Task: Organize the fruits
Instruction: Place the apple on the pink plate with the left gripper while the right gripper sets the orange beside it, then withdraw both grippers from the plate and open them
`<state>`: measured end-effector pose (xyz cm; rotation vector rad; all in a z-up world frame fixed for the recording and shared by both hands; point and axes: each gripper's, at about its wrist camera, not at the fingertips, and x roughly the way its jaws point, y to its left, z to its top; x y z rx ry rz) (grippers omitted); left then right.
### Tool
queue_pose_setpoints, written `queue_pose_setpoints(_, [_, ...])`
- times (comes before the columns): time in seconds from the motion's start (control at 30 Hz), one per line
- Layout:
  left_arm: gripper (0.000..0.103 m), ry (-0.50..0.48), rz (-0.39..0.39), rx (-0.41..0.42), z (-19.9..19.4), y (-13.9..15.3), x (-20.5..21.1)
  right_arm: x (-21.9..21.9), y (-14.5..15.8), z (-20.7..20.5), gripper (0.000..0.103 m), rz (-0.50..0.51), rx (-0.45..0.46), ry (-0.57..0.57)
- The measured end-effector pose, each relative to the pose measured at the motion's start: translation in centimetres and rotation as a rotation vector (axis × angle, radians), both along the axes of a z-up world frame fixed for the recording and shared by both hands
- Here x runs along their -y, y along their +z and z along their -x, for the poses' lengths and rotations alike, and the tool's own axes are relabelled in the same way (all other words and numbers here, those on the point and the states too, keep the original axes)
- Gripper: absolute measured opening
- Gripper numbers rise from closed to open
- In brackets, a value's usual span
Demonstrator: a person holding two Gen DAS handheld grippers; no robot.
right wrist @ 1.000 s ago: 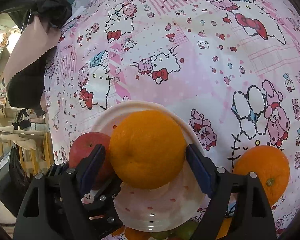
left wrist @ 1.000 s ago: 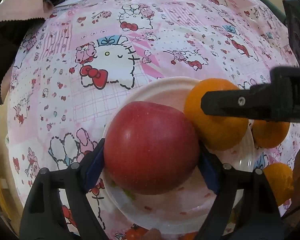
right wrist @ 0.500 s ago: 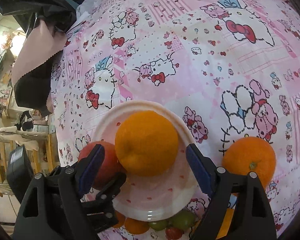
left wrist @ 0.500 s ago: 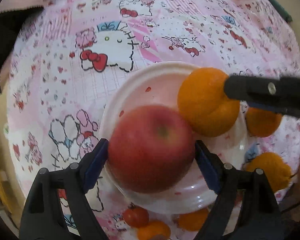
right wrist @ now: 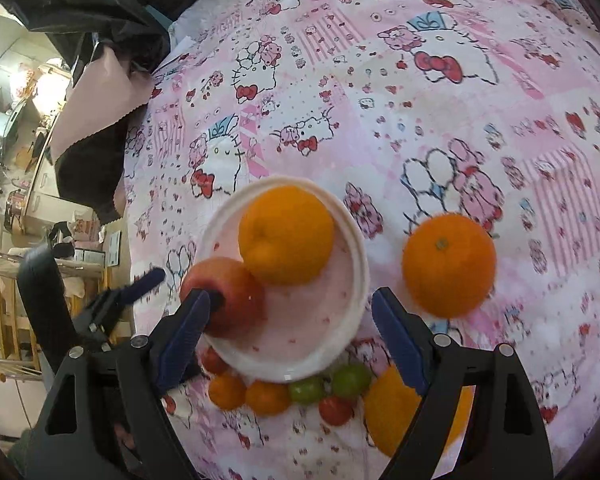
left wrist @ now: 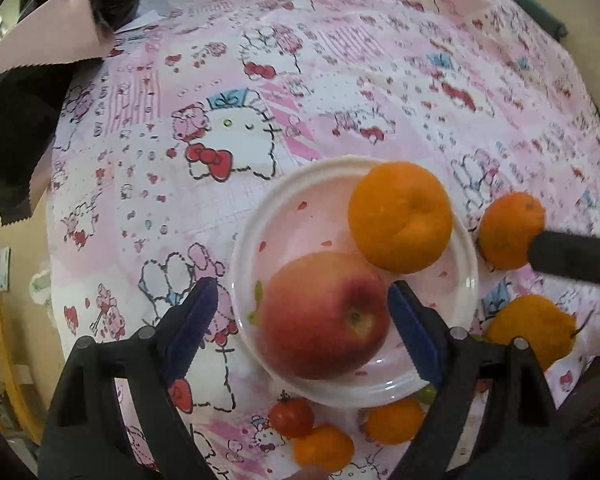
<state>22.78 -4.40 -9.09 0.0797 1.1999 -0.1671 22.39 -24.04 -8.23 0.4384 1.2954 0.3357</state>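
The red apple point(left wrist: 324, 316) and one orange point(left wrist: 400, 216) lie on the white plate point(left wrist: 260, 240). The left gripper point(left wrist: 304, 328) stands open, the apple between its jaws unpressed. The right gripper point(right wrist: 290, 340) is open and empty. A loose orange point(right wrist: 448, 264) beyond its right jaw and small fruits point(right wrist: 268, 396) below await sorting.

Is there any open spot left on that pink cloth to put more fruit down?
Plenty: the cloth beyond the white plate lies bare up to the dark bag. Crowded: the plate's near edge, where cherry tomatoes and small oranges cluster.
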Motion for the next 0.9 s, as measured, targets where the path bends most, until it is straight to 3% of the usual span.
queue_pose_setpoints(0.33, [0.084,0.085,0.05,0.122,3.6,4.7,-2.9,2.6,1.4,4.7,0.086,-0.033,0.035,-0.061])
queue_pose_setpoints(0.9, [0.084,0.153,0.084,0.205,11.1,7.2,-4.4,3.7,2.3,10.5,0.086,0.009,0.097,-0.065])
